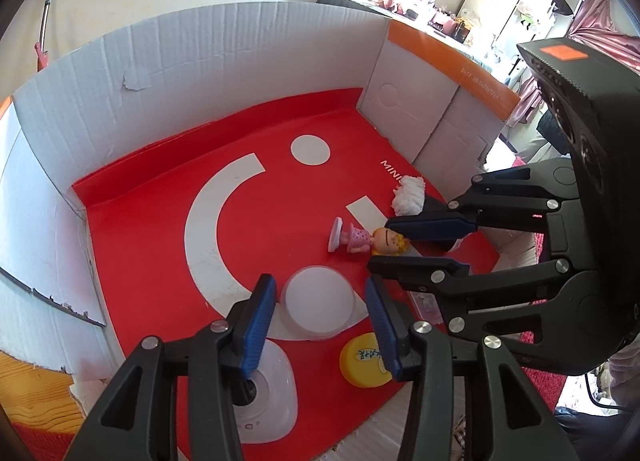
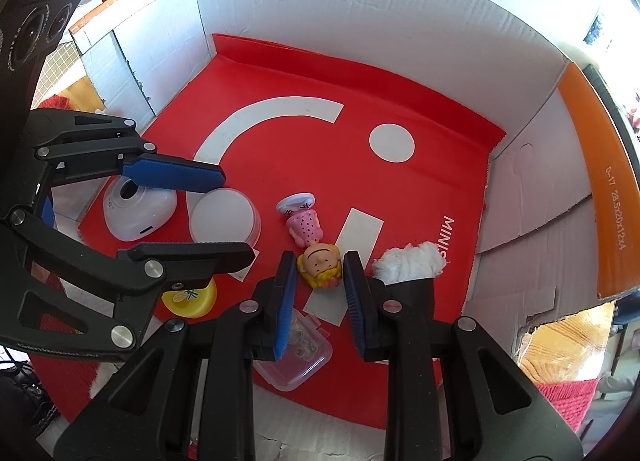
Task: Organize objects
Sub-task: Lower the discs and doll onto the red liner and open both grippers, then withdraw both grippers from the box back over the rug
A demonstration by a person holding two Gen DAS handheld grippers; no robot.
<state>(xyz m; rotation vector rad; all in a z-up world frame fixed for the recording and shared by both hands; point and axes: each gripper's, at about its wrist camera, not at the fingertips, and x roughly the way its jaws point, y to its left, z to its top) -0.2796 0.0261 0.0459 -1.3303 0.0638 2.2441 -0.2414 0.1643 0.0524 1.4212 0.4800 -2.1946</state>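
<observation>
A doll (image 2: 310, 239) in a pink dotted dress lies on its side on the box's red floor, near a white round lid (image 2: 223, 217), a yellow cap (image 2: 192, 299) and a white fluffy tuft (image 2: 410, 261)

In the left wrist view, the left gripper's (image 1: 320, 325) near finger hides part of the yellow lid (image 1: 362, 363), so we cannot read its label, and its other finger covers the dark hole of the white device (image 1: 268, 401). The right gripper (image 1: 390, 243) there masks the doll's (image 1: 366, 240) hair and most of the clear plastic box (image 1: 426, 303). In the right wrist view, the box (image 2: 298, 357) is half hidden behind the right gripper's fingers (image 2: 286, 301). The black base under the white fluffy tuft (image 2: 410, 263) is largely covered, so we cannot tell what it is. Print on the red mat (image 2: 449, 235) is cut short at "MINIS". Objects on the far shelf (image 1: 420, 7) are too blurred to tell apart.
</observation>
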